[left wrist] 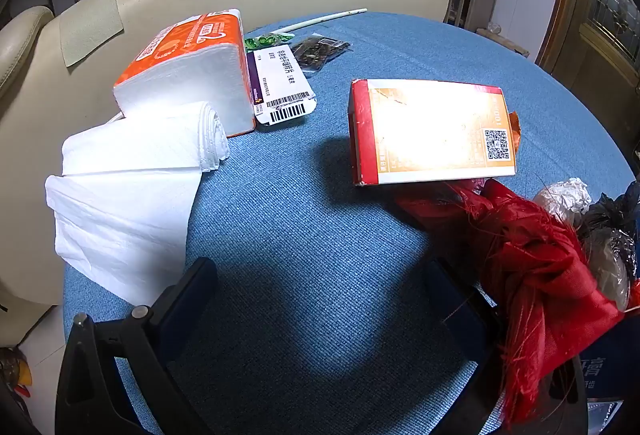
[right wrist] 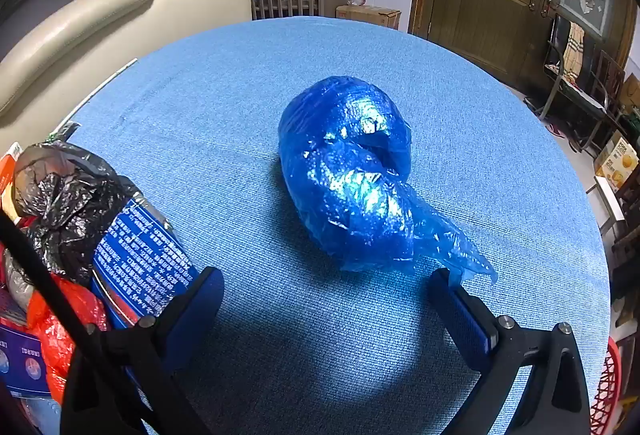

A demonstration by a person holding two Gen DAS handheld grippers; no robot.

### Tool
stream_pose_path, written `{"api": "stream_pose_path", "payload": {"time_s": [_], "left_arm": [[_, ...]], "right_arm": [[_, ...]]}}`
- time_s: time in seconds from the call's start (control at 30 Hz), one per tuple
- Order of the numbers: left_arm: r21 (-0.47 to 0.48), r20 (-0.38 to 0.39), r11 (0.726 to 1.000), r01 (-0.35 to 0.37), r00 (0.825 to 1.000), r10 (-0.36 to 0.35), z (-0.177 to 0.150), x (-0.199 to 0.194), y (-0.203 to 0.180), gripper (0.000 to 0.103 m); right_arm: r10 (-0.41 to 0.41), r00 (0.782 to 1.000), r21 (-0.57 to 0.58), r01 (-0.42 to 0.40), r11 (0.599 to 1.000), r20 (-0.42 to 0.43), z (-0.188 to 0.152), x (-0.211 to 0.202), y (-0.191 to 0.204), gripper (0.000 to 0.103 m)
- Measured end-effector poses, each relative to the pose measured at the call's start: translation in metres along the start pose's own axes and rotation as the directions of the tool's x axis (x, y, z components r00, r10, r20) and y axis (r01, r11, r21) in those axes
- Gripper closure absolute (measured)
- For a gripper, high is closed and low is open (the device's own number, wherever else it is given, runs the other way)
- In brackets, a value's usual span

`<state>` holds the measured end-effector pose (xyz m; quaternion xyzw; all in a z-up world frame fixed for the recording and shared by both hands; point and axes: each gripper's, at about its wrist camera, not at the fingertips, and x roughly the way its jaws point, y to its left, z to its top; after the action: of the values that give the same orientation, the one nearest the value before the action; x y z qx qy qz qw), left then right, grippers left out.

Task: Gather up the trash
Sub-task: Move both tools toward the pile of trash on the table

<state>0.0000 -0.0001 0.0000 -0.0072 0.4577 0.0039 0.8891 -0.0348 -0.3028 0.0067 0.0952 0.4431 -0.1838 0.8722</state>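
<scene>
While both tools gape wide and hold nothing, the right tool (right wrist: 326,291) hovers just near of a knotted blue plastic bag (right wrist: 352,175) mid-bench (right wrist: 200,95); the left tool (left wrist: 320,283) faces a red-orange carton (left wrist: 428,131) beyond bare cloth.

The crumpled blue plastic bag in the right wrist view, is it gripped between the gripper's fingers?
No, the crumpled blue plastic bag lies on the blue tablecloth, beyond the open right gripper.

Blue woven tablecloth (right wrist: 240,83), glossy blue plastic bag (right wrist: 352,175), red-and-orange box (left wrist: 432,131), white tissue (left wrist: 120,203).
</scene>
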Motion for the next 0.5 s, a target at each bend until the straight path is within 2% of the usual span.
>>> {"api": "stream_pose_path", "payload": {"time_s": [0.5], "left_arm": [[0.0,0.0,1.0,-0.001,1.0,0.001,0.0,0.0,0.0001,0.0]], "right_arm": [[0.001,1.0,0.001,-0.001,1.0,0.001,0.0,0.0,0.0,0.0]]}}
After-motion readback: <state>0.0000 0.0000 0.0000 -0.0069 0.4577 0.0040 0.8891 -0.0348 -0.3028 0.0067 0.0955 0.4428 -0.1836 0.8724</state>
